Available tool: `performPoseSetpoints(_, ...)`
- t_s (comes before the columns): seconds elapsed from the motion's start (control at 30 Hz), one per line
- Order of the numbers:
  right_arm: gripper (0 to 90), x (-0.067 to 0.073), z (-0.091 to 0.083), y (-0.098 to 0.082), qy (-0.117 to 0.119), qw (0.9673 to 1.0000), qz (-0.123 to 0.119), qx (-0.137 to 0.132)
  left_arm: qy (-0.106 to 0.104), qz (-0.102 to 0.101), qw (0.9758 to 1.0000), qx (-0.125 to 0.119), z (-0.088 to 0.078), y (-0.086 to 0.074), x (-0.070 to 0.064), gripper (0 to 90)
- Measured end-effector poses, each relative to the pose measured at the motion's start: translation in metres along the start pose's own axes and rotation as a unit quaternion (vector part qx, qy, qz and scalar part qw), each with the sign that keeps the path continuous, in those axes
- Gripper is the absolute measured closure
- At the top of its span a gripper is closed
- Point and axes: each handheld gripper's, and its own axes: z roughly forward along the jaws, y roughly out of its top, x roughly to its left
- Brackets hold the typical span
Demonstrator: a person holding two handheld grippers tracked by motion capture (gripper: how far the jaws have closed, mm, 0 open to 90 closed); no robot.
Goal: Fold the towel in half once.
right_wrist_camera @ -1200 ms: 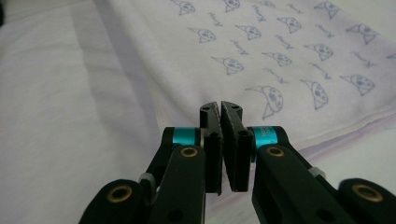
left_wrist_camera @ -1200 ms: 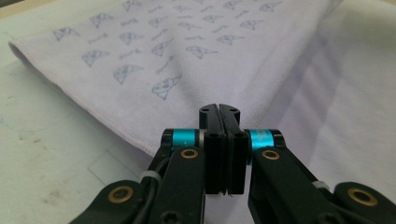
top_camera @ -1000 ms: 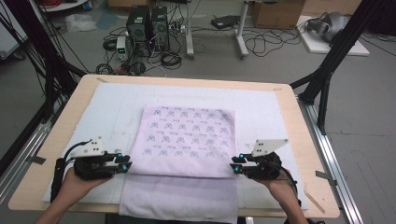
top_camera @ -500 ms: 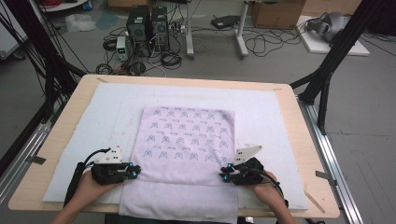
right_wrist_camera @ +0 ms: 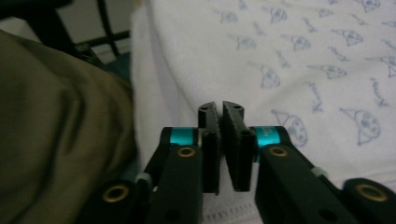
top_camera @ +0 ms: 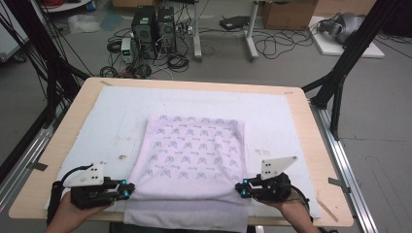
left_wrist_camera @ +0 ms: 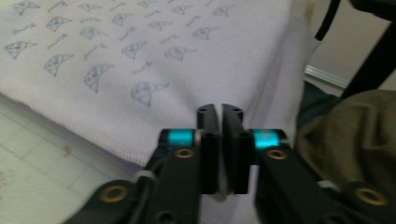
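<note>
High view: folded towel (top_camera: 192,160) on table (top_camera: 316,160)

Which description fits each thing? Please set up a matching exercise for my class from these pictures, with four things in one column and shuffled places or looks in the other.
Things:
1. towel
2. left gripper
3. right gripper
4. computer towers

Descriptions:
A. on the floor beyond the table
B. at the cloth's near right edge
C. pale, with small printed figures, lying folded on the white mat
D. at the cloth's near left edge

Pairs: 1-C, 2-D, 3-B, 4-A
</note>
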Motion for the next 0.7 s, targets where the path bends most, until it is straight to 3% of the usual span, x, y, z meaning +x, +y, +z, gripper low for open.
performPoseSetpoints(0.07,71.2,-0.005,-0.002,0.001,-0.022,0.9998,-0.002,0.001,0.019,-0.008,0.9998,0.006,0.004,0.002,0.009,66.7)
performPoseSetpoints(0.1,68.2,-0.011,-0.002,0.002,-0.029,0.9995,0.008,-0.002,0.024,-0.012,0.9996,0.006,0.007,0.004,0.015,64.2)
performPoseSetpoints(0.23,56.5,-0.047,0.005,0.010,-0.075,0.9968,0.028,0.002,0.064,-0.018,0.9977,0.006,0.022,0.018,0.044,59.7)
performPoseSetpoints(0.37,45.6,-0.091,0.016,0.021,-0.120,0.9909,0.057,0.023,0.114,-0.037,0.9928,0.008,0.040,0.033,0.085,57.5)
performPoseSetpoints(0.4,44.4,-0.102,0.018,0.024,-0.118,0.9904,0.068,0.024,0.117,-0.043,0.9922,0.006,0.045,0.037,0.096,57.4)
performPoseSetpoints(0.43,42.3,-0.112,0.021,0.028,-0.116,0.9900,0.076,0.023,0.133,-0.039,0.9904,0.006,0.051,0.040,0.105,57.4)
performPoseSetpoints(0.5,39.9,-0.131,0.026,0.035,-0.137,0.9869,0.077,0.036,0.136,-0.068,0.9884,0.000,0.062,0.048,0.127,57.7)
performPoseSetpoints(0.57,37.1,-0.150,0.028,0.042,-0.154,0.9834,0.086,0.040,0.163,-0.066,0.9844,0.011,0.072,0.056,0.145,58.4)
performPoseSetpoints(0.6,36.8,-0.157,0.029,0.045,-0.170,0.9808,0.082,0.047,0.158,-0.072,0.9847,0.012,0.075,0.058,0.154,60.9)
performPoseSetpoints(0.7,34.8,-0.179,0.029,0.050,-0.182,0.9785,0.087,0.042,0.177,-0.092,0.9795,0.029,0.085,0.062,0.179,58.2)
